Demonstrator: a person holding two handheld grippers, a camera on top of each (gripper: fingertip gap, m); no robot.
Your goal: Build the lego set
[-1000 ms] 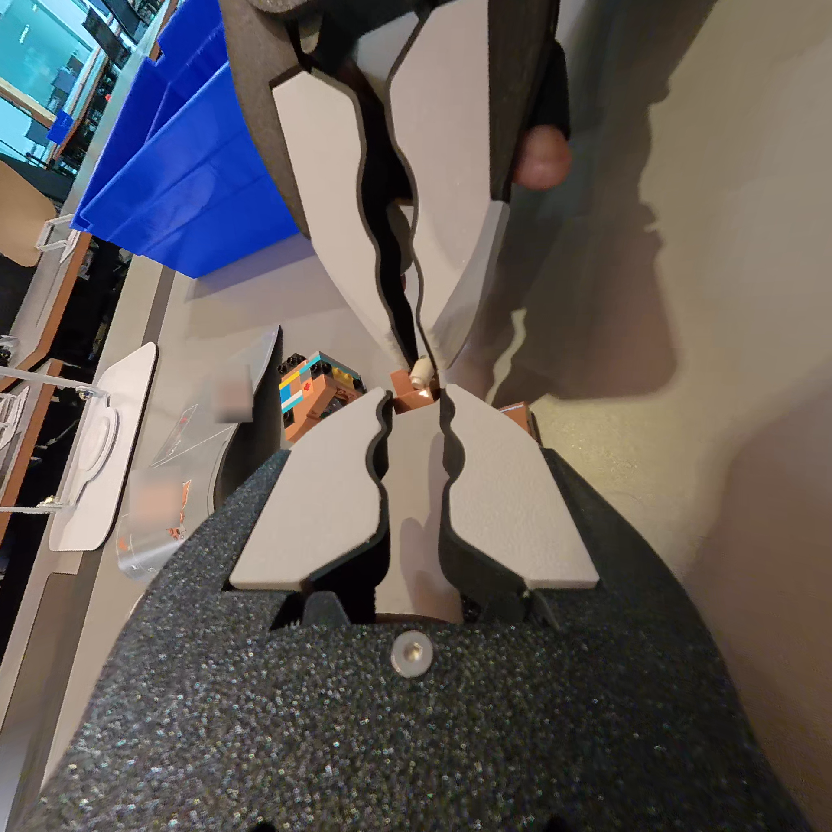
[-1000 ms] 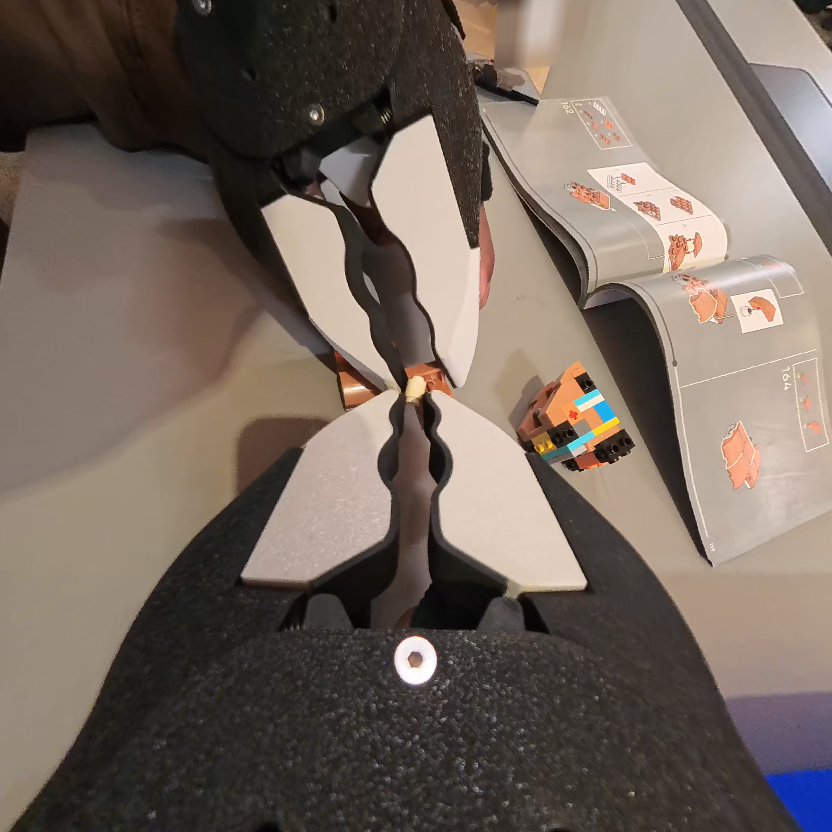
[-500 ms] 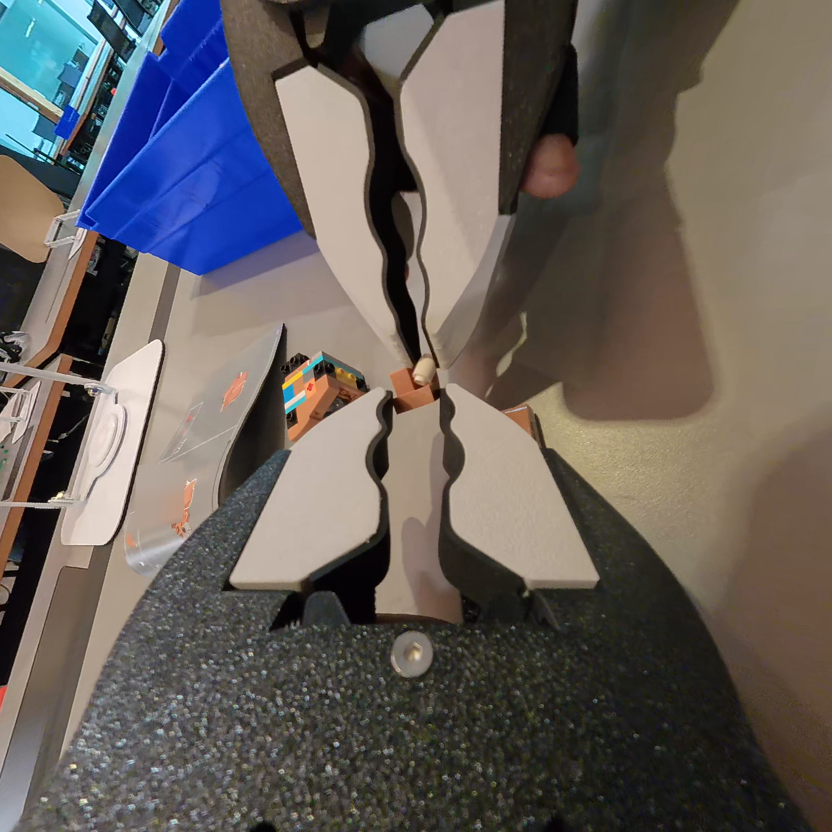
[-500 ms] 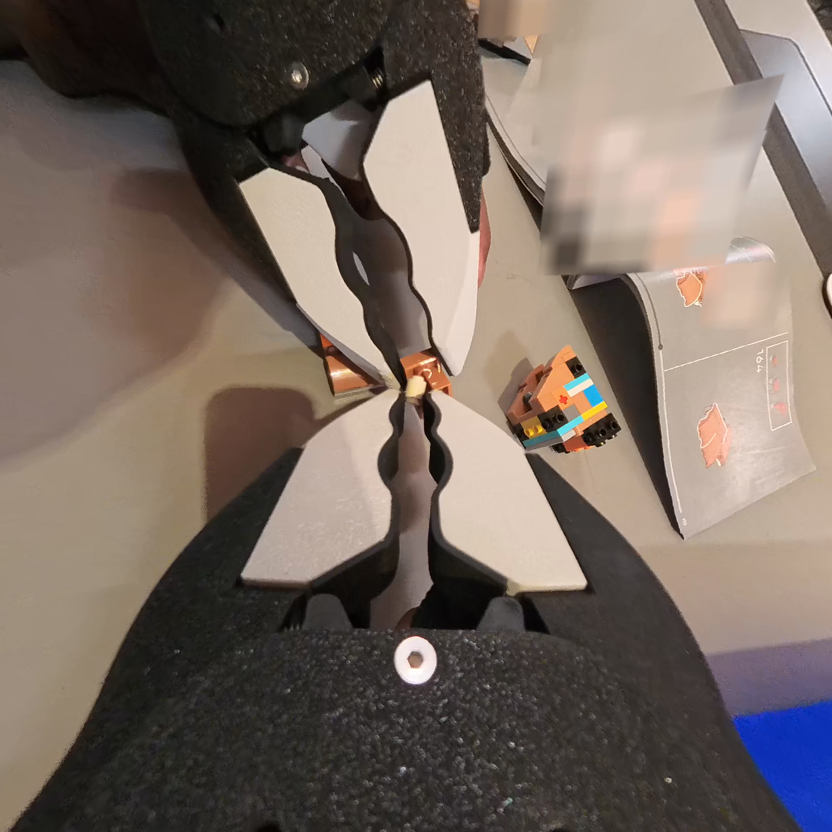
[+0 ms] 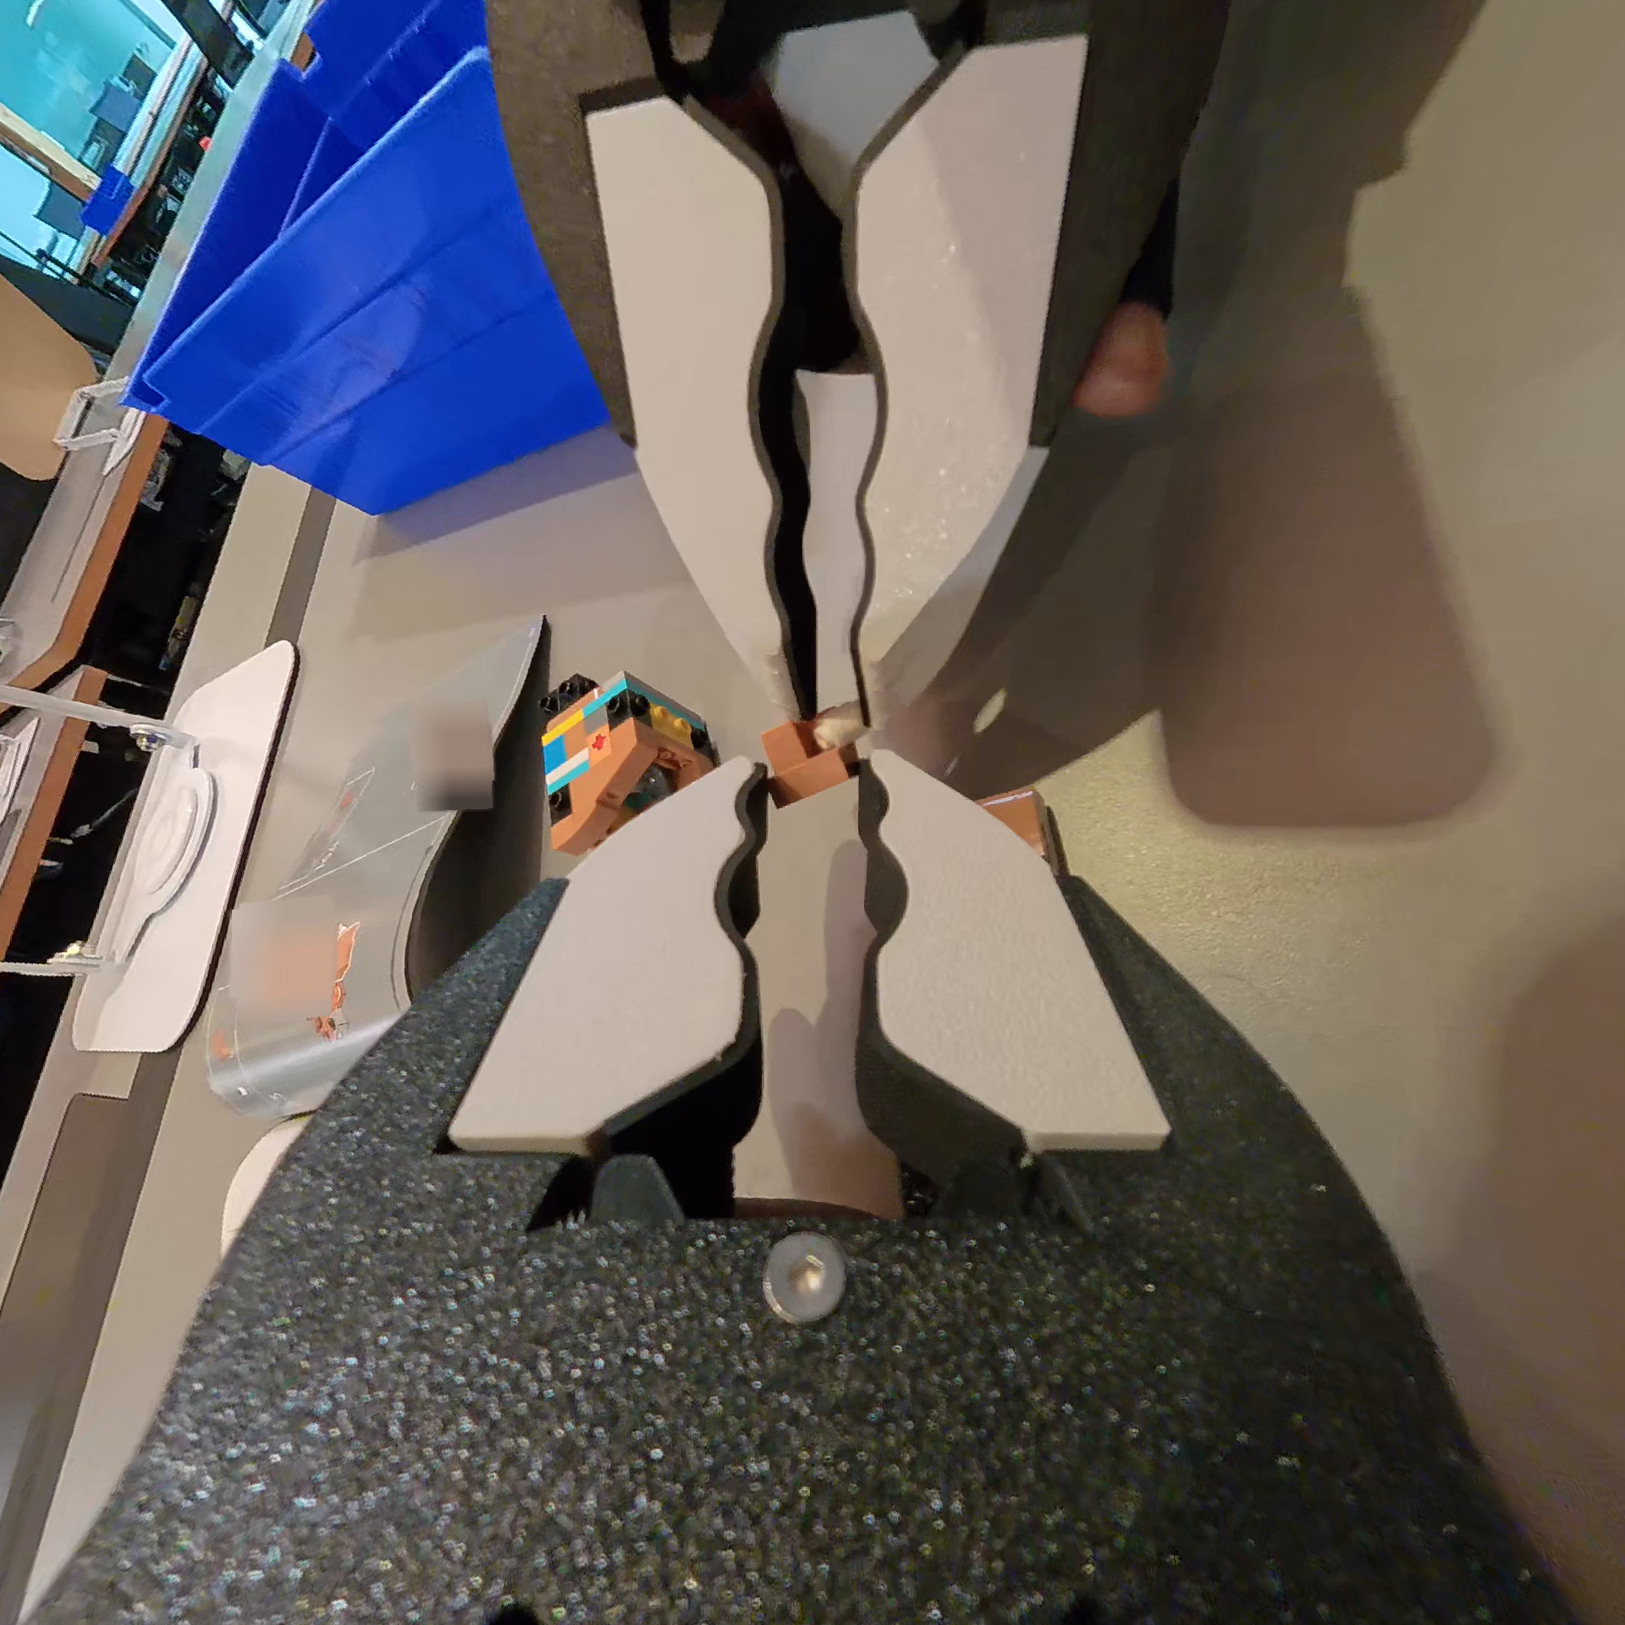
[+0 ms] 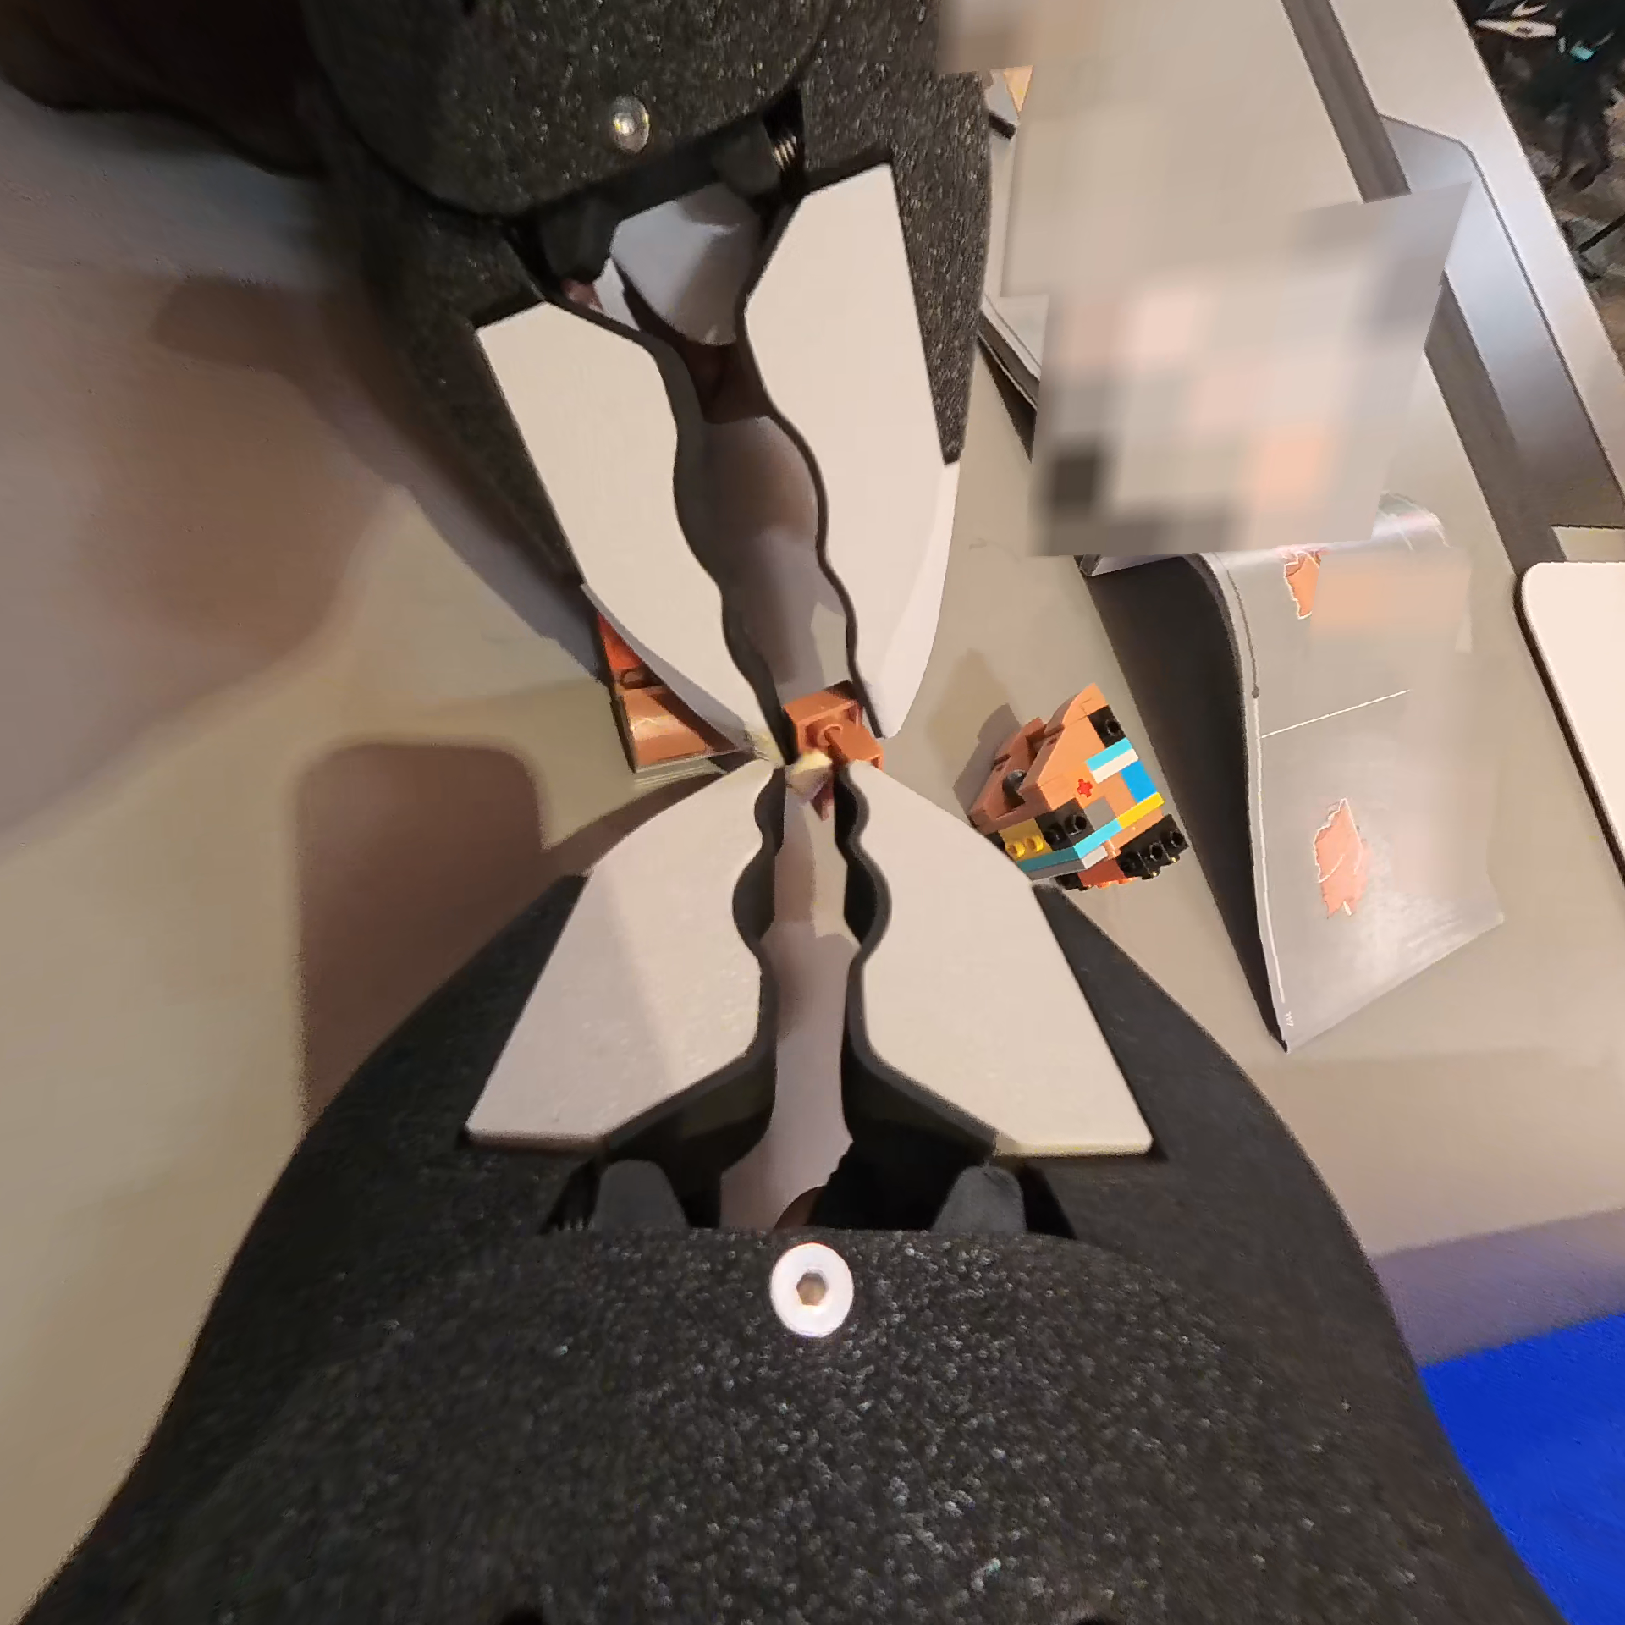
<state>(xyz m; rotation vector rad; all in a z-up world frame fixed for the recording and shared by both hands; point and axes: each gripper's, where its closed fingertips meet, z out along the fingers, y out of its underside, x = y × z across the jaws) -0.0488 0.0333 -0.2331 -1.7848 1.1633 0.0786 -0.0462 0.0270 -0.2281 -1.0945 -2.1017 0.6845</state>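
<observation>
At the centre of both wrist views, two handheld grippers meet tip to tip over a grey table (image 5: pixel 1319 967): the left gripper (image 5: pixel 809 774) is clenched on a small brown brick (image 5: pixel 805 761), while the right gripper (image 6: pixel 813 778) pinches a tiny cream peg (image 6: pixel 807 767) against it. Both pieces look light, rigid and smooth, apt to twist or pop free from so slight a pinch; the brick is best held by its flat side walls, the peg by its tail end, leaving the mating end bare. A part-built multicoloured model (image 6: pixel 1082 805) sits on the table right of centre in the right wrist view, beside the open instruction booklet (image 6: pixel 1372 791), with blue bins (image 5: pixel 369 290) at upper left of the left wrist view. Whether the peg is seated cannot be told, as the fingertips cover the joint; a second brown piece (image 6: pixel 651 712) lies half hidden behind the left gripper's fingers.
</observation>
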